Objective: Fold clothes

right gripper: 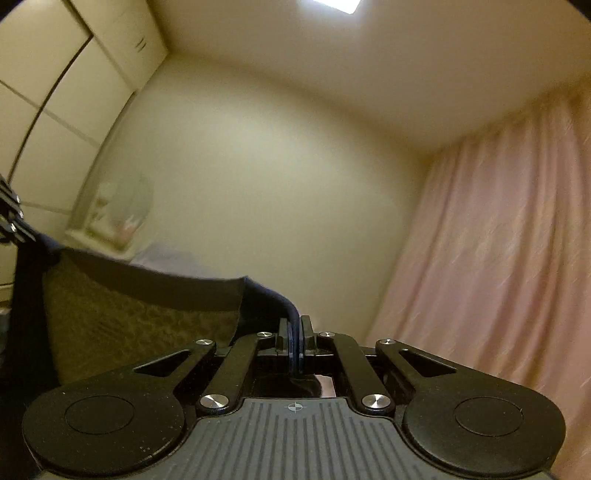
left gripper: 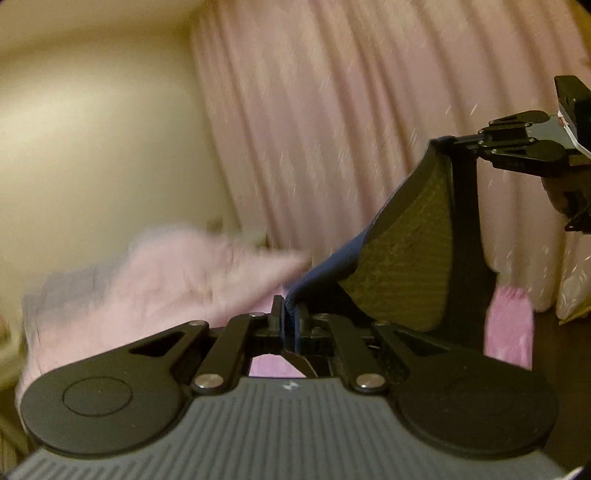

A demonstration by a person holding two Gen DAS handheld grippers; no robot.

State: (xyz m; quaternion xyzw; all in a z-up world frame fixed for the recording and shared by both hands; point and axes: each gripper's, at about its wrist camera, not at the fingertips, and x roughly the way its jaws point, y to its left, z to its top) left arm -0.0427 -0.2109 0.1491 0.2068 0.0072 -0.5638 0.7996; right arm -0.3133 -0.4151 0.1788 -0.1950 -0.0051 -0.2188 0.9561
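1. My left gripper (left gripper: pixel 289 314) is clamped on the dark blue edge of the garment (left gripper: pixel 410 251); the cloth runs straight between its two closed jaws.
2. From that pinch the garment rises toward 1 o'clock in the left wrist view, a dark piece with a blue rim and a brownish patterned inner face, held up in the air.
3. At 2 o'clock in the same view I see my right gripper (left gripper: pixel 456 139), its tips closed on the garment's upper corner.
4. In the right wrist view my right gripper (right gripper: pixel 294 332) is also pinched tight on the blue edge, which passes between the jaws.
5. From there the garment (right gripper: pixel 140 306) stretches out toward 9 o'clock, its top rim sagging slightly, and ends at the left gripper (right gripper: pixel 22 230), which shows at the frame edge. So the garment hangs spread between both grippers.
6. Behind the garment in the left wrist view a pink curtain (left gripper: pixel 332 129) fills 12 to 3 o'clock, and a blurred pink cloth (left gripper: pixel 159 273) lies at 9 o'clock. I cannot tell what it rests on.
7. The right wrist view points upward: a cream wall (right gripper: pixel 258 177), a ceiling light (right gripper: pixel 334 4) at 12 o'clock, white cupboard doors (right gripper: pixel 66 92) at 10 o'clock, and the pink curtain (right gripper: pixel 498 240) at 3 o'clock.
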